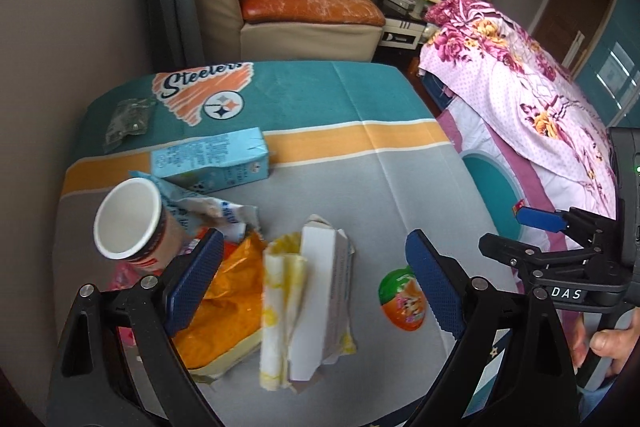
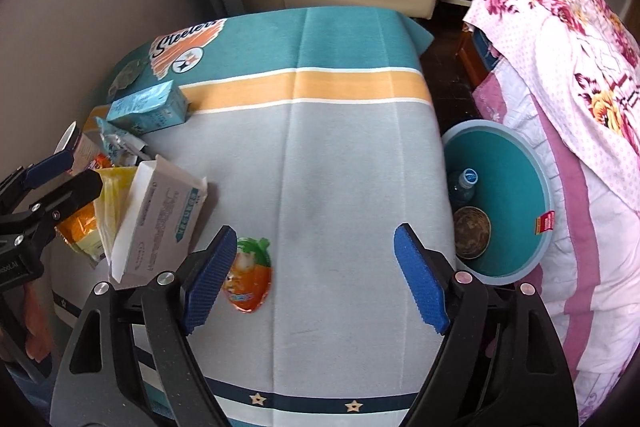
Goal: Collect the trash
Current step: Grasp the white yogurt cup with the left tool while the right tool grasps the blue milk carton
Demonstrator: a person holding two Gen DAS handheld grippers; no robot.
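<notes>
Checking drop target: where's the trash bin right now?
In the right wrist view the teal trash bin stands on the floor off the table's right edge, against the floral bedding, with a bottle and a bowl inside.

My claw pads (image 2: 210,281) look rough blue rubber; matt cloth covers the tabletop (image 2: 340,167); the carrot pouch (image 2: 250,277) shines glossy.

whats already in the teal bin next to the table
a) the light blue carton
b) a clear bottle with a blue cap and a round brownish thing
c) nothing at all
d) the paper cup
b: the right wrist view shows the teal bin holding a capped bottle and a round brownish item, while the blue carton and paper cup sit on the table.
</notes>
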